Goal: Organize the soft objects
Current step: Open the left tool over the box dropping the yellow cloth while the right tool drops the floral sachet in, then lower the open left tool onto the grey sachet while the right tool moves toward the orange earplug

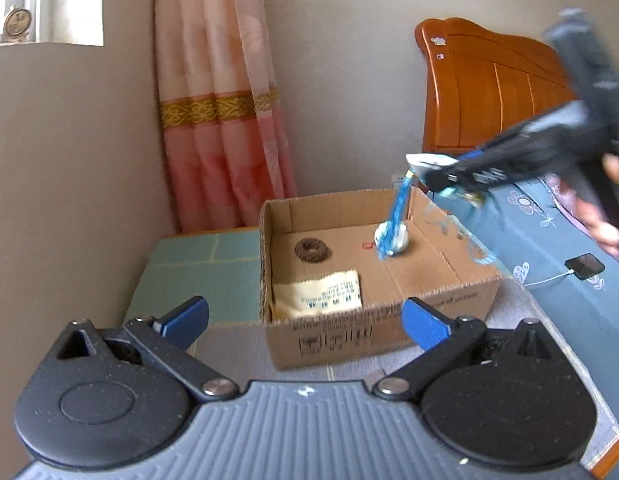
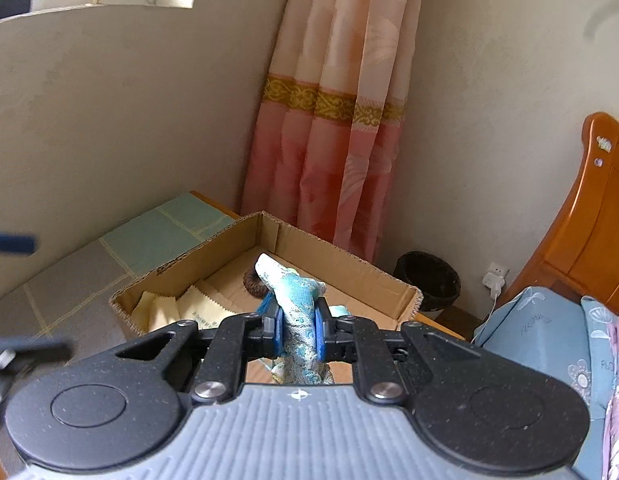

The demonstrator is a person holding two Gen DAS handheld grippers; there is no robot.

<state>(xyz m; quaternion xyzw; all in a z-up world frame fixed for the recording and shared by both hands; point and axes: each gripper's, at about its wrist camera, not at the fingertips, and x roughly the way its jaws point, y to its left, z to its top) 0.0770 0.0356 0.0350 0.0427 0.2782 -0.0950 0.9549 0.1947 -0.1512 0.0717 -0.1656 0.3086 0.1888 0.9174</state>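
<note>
An open cardboard box (image 1: 461, 292) stands on a low covered table. Inside lie a brown scrunchie (image 1: 312, 251), a pale yellow cloth (image 1: 321, 294) and a white ball with blue tassel (image 1: 391, 238). My left gripper (image 1: 305, 318) is open and empty, just before the box's near wall. My right gripper (image 2: 297, 328) is shut on a light blue embroidered pouch (image 2: 295, 300) above the box (image 2: 405, 300); in the left wrist view it (image 1: 425, 164) hovers over the box's far right corner with a blue cord hanging down.
A pink curtain (image 1: 225, 112) hangs behind the box. A wooden headboard (image 1: 497, 88) and a bed with blue sheet (image 1: 549, 232) are at the right, with a phone (image 1: 585, 266) on it. A black bin (image 2: 427, 280) stands past the box.
</note>
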